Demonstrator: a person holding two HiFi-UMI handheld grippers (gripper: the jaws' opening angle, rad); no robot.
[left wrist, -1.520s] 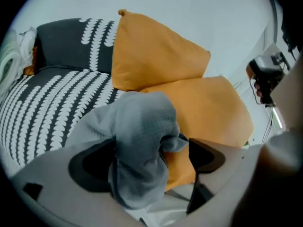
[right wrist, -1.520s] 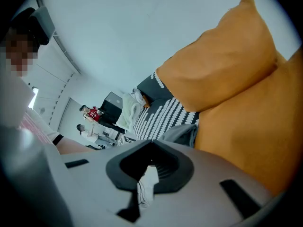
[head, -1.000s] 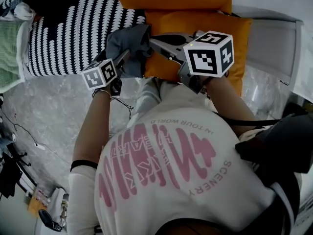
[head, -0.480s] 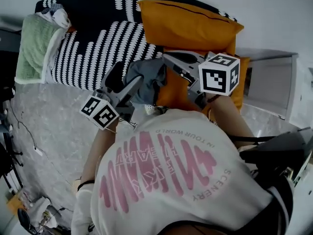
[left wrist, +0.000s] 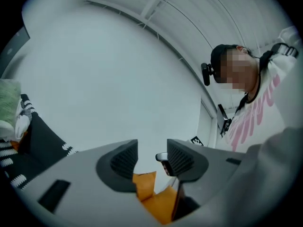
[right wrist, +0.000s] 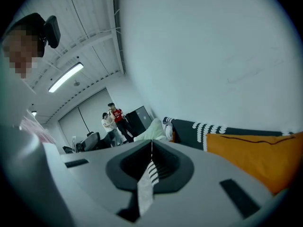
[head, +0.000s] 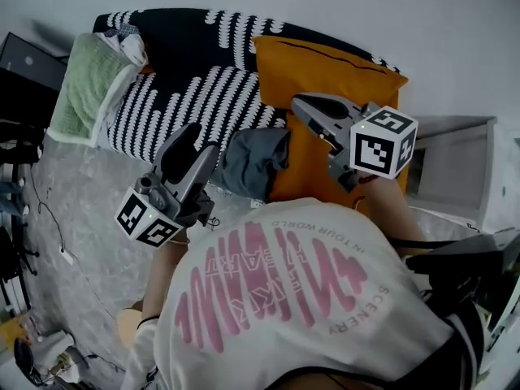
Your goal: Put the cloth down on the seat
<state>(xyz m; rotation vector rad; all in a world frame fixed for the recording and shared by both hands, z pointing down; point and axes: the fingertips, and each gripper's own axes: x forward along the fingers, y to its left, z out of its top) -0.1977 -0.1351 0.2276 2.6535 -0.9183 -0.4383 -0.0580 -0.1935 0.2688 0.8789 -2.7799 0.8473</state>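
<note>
Cloth (head: pixel 256 162) near right gripper (head: pixel 304 102), unheld

Grey cloth (head: pixel 256 162) sat on the seat (head: pixel 175 96), nothing gripping it.
It lay crumpled at the front edge, between the black-and-white striped upholstery and the orange cushion (head: pixel 325 80), touching both.

The cloth (head: pixel 256 161) at the middle of the frame is plain slate grey. The seat (head: pixel 187 96) beneath it is black, striped with rows of short white dashes. The cushion (head: pixel 325 67) right of centre is solid orange with a thin dark line near its top. At upper left, a folded blanket (head: pixel 91 88) is pale green. The floor (head: pixel 81 210) at left is marbled grey. The person's shirt (head: pixel 276 299) is white with pink lettering. The right hand-held gripper (head: pixel 305 102) is grey, and its cube (head: pixel 383 143) is white with black squares.
</note>
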